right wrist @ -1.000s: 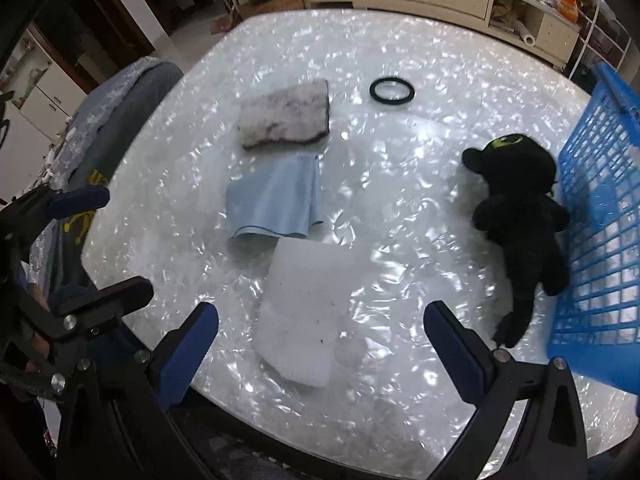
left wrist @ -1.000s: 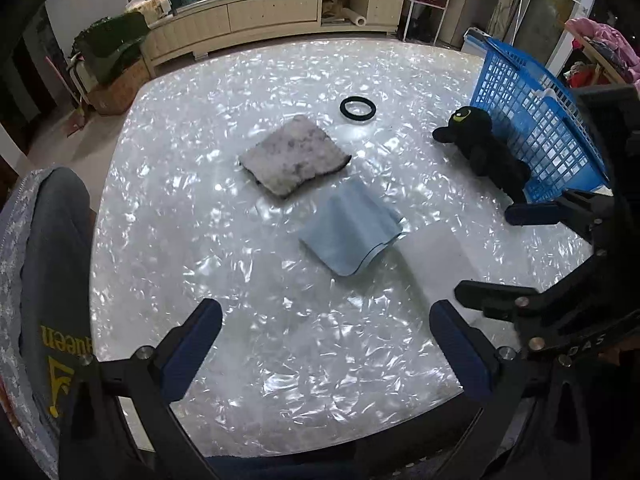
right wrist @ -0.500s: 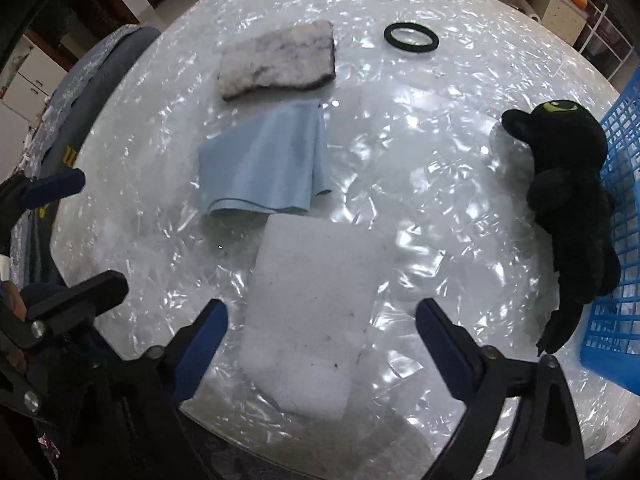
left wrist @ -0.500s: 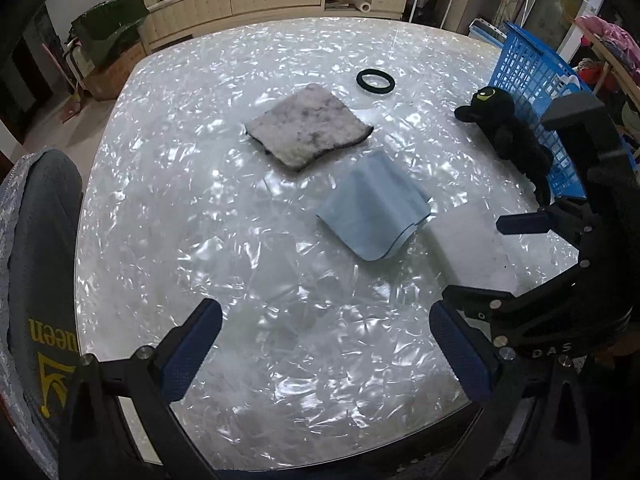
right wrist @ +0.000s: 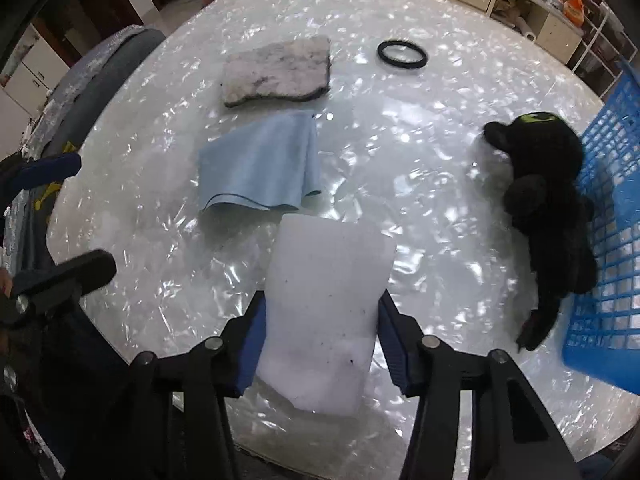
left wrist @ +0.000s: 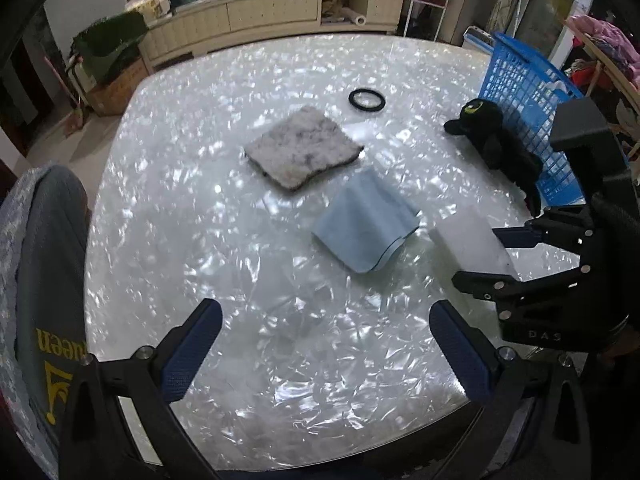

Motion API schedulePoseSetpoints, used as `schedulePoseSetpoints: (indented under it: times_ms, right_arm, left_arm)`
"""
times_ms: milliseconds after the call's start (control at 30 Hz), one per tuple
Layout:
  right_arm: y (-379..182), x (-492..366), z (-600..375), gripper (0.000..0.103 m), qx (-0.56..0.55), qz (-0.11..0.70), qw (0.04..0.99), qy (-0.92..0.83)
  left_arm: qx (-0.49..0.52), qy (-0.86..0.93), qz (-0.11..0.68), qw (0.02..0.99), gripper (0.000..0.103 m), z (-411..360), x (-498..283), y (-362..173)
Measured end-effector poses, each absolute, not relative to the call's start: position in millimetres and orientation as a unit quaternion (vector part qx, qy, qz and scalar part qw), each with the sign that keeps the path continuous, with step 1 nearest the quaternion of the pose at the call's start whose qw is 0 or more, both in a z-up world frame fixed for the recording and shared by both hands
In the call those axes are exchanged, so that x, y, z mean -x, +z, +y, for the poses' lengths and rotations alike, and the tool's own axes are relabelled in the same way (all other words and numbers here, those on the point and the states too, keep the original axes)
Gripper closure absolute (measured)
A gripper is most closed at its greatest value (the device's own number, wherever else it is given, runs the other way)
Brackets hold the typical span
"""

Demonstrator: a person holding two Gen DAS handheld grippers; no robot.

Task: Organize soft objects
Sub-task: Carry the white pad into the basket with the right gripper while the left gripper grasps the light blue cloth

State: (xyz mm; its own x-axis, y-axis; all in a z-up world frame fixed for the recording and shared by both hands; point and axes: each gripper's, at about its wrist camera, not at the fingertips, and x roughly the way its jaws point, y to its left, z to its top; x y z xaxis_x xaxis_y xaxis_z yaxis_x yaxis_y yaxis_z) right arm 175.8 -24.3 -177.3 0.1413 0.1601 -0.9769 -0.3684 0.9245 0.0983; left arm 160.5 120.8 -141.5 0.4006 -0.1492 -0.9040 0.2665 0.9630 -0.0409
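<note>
A white foam block [right wrist: 326,304] lies near the table's front edge, and my right gripper [right wrist: 320,342] is shut on its sides; the block also shows in the left wrist view [left wrist: 466,236]. A folded light blue cloth [right wrist: 260,166] [left wrist: 366,222] lies just beyond it. A grey fuzzy pad [right wrist: 278,70] [left wrist: 302,148] lies farther back. A black plush toy [right wrist: 544,204] [left wrist: 498,140] leans against a blue basket [right wrist: 612,216] [left wrist: 524,92] at the right. My left gripper [left wrist: 326,350] is open and empty above the front of the table.
A black ring [right wrist: 402,54] [left wrist: 367,100] lies at the back of the pearly white table [left wrist: 192,208]. A grey chair back [left wrist: 44,280] stands at the left edge. Cabinets and shelves line the far wall.
My right gripper moved forward and down over the white foam block and closed its jaws on it. The left gripper stayed open and shifted only slightly.
</note>
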Motion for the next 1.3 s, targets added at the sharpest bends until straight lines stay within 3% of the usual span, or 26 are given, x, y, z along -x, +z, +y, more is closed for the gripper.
schedulePoseSetpoints:
  times_ms: [633,1033,1300]
  right_arm:
    - [-91,-175,-109,0.053,0.070,0.571,0.799,0.174]
    - [-30,-194,-182,0.052,0.028,0.527,0.838,0.136]
    - [-23,-201,-233,0.052,0.009,0.525,0.847,0.086]
  left_arm:
    - [-0.087,-0.182,0.524,0.827,0.000,98,-201,-118]
    - [-0.106,-0.226,0.552,0.796,0.000,88,-243,-150]
    - [-0.121,-0.265,0.566,0.771,0.003,78,-266,-174]
